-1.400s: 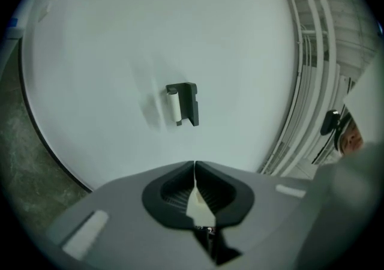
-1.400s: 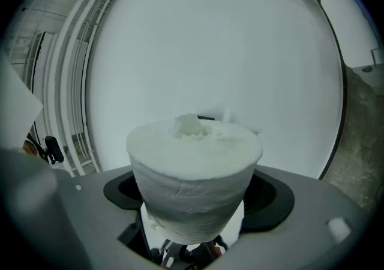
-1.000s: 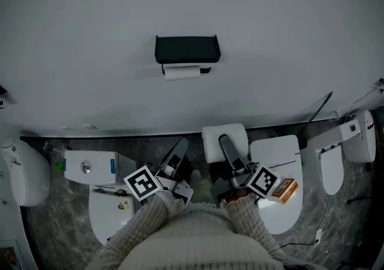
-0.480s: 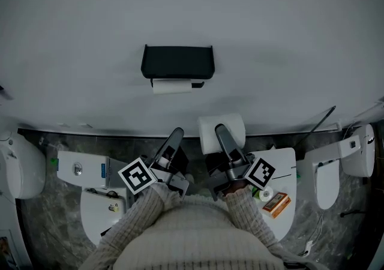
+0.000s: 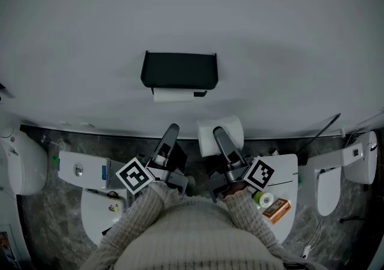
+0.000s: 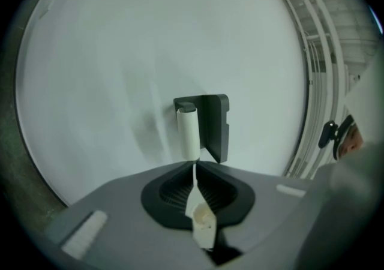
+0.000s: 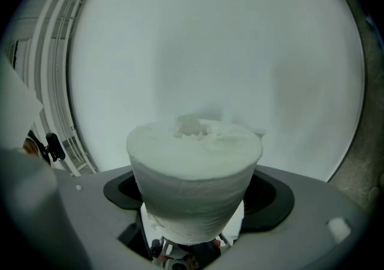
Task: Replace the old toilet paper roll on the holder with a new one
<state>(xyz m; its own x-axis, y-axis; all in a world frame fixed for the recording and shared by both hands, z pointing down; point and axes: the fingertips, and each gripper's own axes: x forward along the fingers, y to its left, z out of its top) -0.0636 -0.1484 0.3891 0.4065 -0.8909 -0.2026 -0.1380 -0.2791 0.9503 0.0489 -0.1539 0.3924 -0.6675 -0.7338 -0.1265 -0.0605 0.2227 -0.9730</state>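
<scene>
- Head view: old roll (image 5: pixel 173 95), nearly spent, hangs under the black holder (image 5: pixel 179 69) on the wall.
- New roll (image 7: pixel 193 167) is clamped upright in the right gripper (image 7: pixel 193 200) fingers, well short of the holder.
- Left gripper (image 6: pixel 194 170) fingers are pressed together, aimed at the old roll.
- Step: approach. Next, the left fingers likely need to part and pull the old roll off.

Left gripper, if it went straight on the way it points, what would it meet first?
Most likely the old roll on the black holder: it sits dead ahead of the left gripper, whose shut jaws pinch a white scrap. Nothing shows in between, though depth is unclear.
</scene>
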